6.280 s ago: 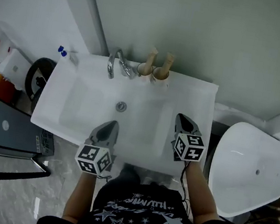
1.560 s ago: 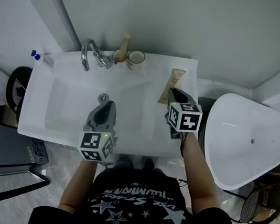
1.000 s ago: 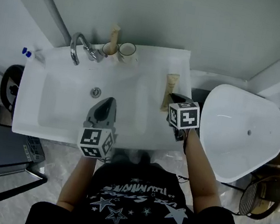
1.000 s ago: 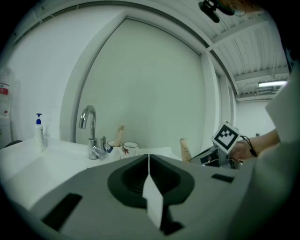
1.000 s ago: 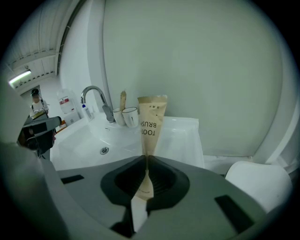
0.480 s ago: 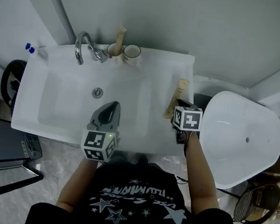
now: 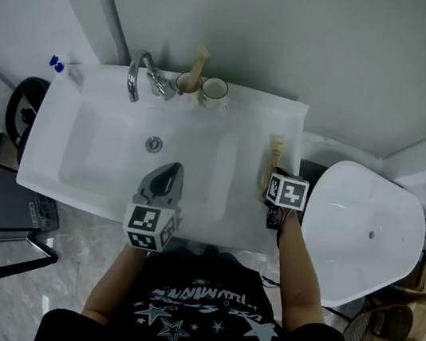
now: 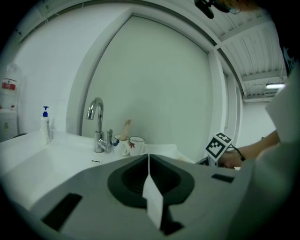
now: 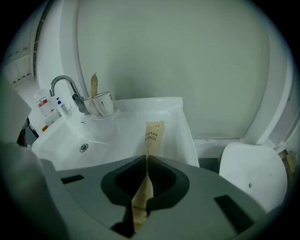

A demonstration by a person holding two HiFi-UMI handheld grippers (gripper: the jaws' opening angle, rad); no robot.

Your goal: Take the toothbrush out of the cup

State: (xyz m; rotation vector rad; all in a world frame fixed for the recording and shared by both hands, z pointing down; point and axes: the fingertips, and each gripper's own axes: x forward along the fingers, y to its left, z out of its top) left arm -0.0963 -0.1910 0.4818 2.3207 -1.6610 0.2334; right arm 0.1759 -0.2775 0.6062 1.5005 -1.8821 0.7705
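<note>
A toothbrush in a brown paper wrapper [image 7: 272,161] [image 9: 151,138] is clamped in my right gripper [image 7: 271,180] [image 9: 145,160], which is shut on its near end. The packet points away from me, low over the sink's right rim [image 7: 293,138]; whether it touches the rim I cannot tell. Two white cups stand by the faucet: the right cup [image 7: 214,89] [image 9: 104,103] is empty, the left cup [image 7: 188,83] [image 8: 121,143] holds another wrapped toothbrush [image 7: 200,60]. My left gripper [image 7: 170,170] [image 8: 148,157] hovers over the basin's front, shut, holding nothing.
A chrome faucet [image 7: 141,73] stands at the back of the white sink, with the drain [image 7: 153,144] in the basin. A small pump bottle [image 7: 59,65] sits at the back left corner. A white toilet [image 7: 364,231] is close on the right.
My right gripper has sunk and drawn back toward me along the sink's right rim, carrying the toothbrush. The left gripper has stayed put.
</note>
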